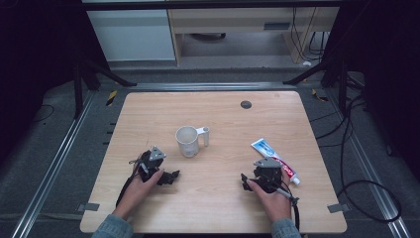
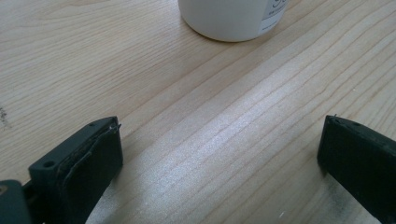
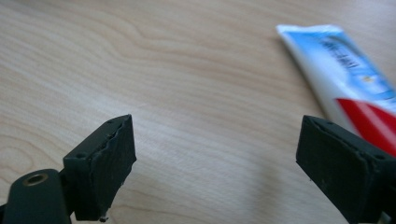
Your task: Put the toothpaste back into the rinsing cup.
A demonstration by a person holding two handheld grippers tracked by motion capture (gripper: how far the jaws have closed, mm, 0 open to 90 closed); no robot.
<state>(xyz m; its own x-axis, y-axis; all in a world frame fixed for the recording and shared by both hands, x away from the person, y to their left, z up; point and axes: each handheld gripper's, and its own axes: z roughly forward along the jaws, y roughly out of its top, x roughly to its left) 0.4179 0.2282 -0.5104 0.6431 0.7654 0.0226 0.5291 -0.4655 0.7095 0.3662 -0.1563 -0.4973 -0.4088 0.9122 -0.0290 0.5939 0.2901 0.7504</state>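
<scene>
While the wooden surface (image 1: pixel 218 198) carries everything in the high view, the left gripper (image 1: pixel 171 177) and the right gripper (image 1: pixel 246 181) both rest low on its near half, each in one of the person's hands and well apart from the other. The left gripper's jaws stand wide apart in the left gripper view, with bare wood between them and nothing held; the white mug (image 1: pixel 187 141) stands beyond them, near the middle of the surface, untouched. The right gripper's jaws are likewise spread about as wide as they go, pads on nothing, and the toothpaste tube (image 1: pixel 275 159) lies just beside the right jaw, toward the right edge of the surface. In the right gripper view that jaw covers the tube's red lower part, so contact there cannot be told, and the tube's printing is too blurred to read. The left gripper view cuts the mug off at the top edge, leaving its base and a strip of label; the high view gives its open rim and its handle (image 1: pixel 204 136) turned to the right. The high view also shows the tube's cap end near the right hand.
</scene>
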